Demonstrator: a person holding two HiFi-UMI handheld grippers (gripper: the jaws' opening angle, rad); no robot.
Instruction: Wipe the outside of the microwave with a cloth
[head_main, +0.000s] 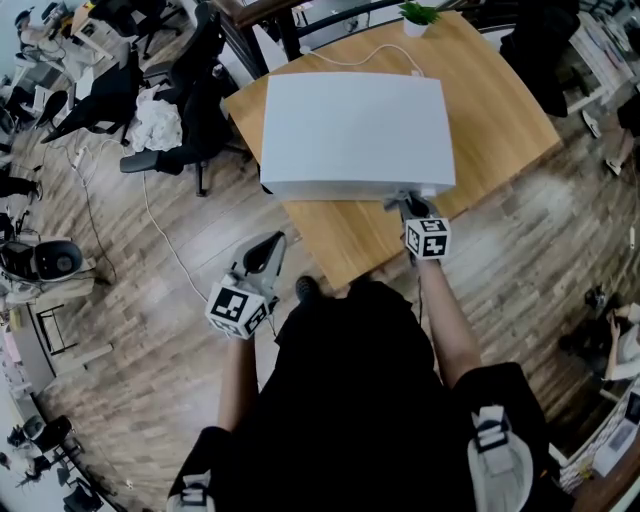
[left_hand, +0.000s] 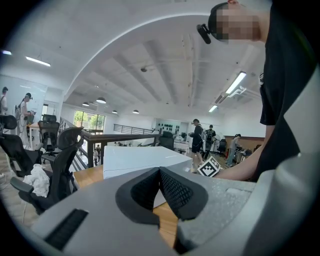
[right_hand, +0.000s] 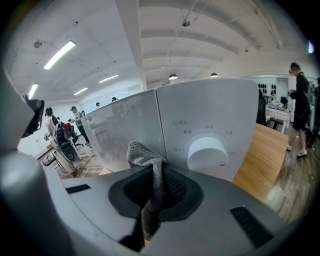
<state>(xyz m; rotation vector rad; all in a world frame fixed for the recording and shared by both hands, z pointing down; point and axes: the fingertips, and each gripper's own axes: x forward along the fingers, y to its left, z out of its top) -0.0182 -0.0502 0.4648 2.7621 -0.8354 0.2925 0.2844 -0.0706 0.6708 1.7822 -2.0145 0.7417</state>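
Observation:
A white microwave (head_main: 355, 130) sits on a wooden table (head_main: 500, 110). Its front with the glass door (right_hand: 122, 132) and a round white dial (right_hand: 209, 151) fills the right gripper view. My right gripper (head_main: 412, 208) is at the microwave's front lower right, shut on a grey knitted cloth (right_hand: 150, 170) that pokes up between the jaws, close to the door's edge. My left gripper (head_main: 262, 256) hangs left of the table over the floor, jaws shut with nothing in them; in its own view the microwave (left_hand: 140, 159) stands beyond the jaws (left_hand: 160, 190).
A white power cord (head_main: 365, 55) runs from the microwave's back to the table's far edge, near a small potted plant (head_main: 418, 17). Black office chairs (head_main: 185, 110) and a white heap stand left of the table. People stand far off in the room.

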